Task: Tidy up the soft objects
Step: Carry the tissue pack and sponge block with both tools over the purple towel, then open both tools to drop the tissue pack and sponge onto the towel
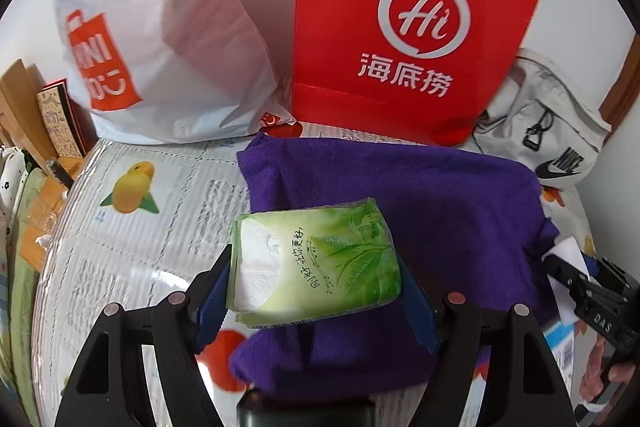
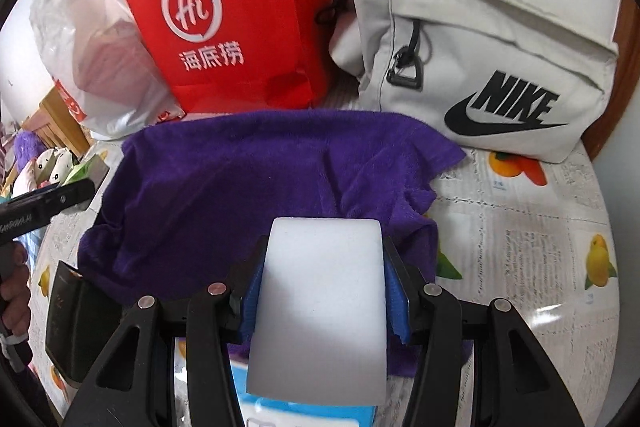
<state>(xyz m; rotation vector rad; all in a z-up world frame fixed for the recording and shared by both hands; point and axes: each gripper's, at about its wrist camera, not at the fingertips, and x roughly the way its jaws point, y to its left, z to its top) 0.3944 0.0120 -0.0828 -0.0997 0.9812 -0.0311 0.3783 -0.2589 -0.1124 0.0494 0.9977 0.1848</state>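
Two grippers each clamp a soft item above a purple towel [image 1: 400, 195] spread on a fruit-printed table cover [image 1: 132, 227]: the left gripper [image 1: 320, 267] pinches a green pack of tissues [image 1: 316, 263] between its blue pads, and the right gripper [image 2: 322, 291] pinches a white sponge block [image 2: 320, 307] in the same manner. Behind the towel, from left to right, stand a white plastic shopping bag [image 1: 160, 39], a red paper bag [image 1: 400, 19] and a grey-white pouch with a black logo [image 2: 480, 67], all against the wall.
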